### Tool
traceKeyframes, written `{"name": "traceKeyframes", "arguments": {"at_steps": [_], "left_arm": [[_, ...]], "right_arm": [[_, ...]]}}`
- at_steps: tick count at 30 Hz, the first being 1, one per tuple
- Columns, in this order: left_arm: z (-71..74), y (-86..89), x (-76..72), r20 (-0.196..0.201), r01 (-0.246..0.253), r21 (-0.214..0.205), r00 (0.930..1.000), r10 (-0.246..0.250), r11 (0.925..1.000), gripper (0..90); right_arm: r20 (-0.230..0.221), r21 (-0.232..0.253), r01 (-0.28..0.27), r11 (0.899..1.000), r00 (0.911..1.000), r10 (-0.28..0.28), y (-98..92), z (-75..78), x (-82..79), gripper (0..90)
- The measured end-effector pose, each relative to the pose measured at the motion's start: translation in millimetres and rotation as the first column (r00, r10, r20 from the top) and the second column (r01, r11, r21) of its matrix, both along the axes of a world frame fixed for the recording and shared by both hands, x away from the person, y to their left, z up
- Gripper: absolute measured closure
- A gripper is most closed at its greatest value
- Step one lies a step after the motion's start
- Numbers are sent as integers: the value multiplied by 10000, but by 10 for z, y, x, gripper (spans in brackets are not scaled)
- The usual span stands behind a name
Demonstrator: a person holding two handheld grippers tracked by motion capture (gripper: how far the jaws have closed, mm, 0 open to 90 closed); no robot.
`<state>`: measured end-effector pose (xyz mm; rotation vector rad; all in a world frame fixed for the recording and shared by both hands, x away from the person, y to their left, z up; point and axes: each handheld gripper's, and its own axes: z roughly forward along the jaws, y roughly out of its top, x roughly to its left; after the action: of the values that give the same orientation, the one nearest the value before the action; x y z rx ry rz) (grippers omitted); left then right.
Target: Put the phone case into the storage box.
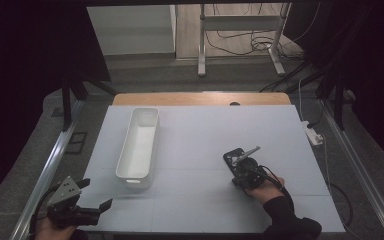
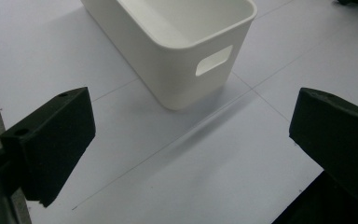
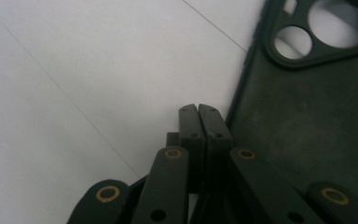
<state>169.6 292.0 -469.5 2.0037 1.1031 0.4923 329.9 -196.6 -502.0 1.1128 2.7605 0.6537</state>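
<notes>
Nudging phone case [image 3: 307, 121] with right gripper [image 3: 198, 110], jaws pressed together, empty.
Waiting with left gripper [image 2: 186, 140] spread wide near white bin [image 2: 177, 42]; case not yet binned.

White sheet-covered table top [image 1: 200, 130] with thin seam lines, wooden edge [image 1: 200, 98] showing at the far side. Grey carpet-like floor [image 1: 145, 75] around and beyond the table. Metal rails run along both sides, left rail [image 1: 47, 172] and right rail [image 1: 360, 170]. Black curtains hang at far left [image 1: 30, 50] and far right [image 1: 370, 50], room dim overall. Beyond the table, a white cabinet or wall panel [image 1: 132, 30] and a pale metal stand [image 1: 240, 30] with two legs on a lighter floor patch. Loose cables [image 1: 240, 42] under the stand. White power strip [image 1: 313, 133] on the floor right of the table, cord [image 1: 330, 170] trailing toward the near side.
</notes>
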Motion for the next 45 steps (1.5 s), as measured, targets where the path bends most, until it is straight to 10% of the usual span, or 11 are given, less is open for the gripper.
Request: {"name": "traceKeyframes", "arguments": {"at_steps": [19, 45], "left_arm": [[0, -4, 5, -27, -7, 17, 10000, 7, 10000, 10], [-2, -8, 11, -81, -19, 45, 10000, 19, 10000, 12]], "right_arm": [[650, 436, 217, 9988, 9976, -245, -79, 196, -40, 767], [1336, -100, 921, 9957, 9869, -899, -191, 356, 63, 29]]}}
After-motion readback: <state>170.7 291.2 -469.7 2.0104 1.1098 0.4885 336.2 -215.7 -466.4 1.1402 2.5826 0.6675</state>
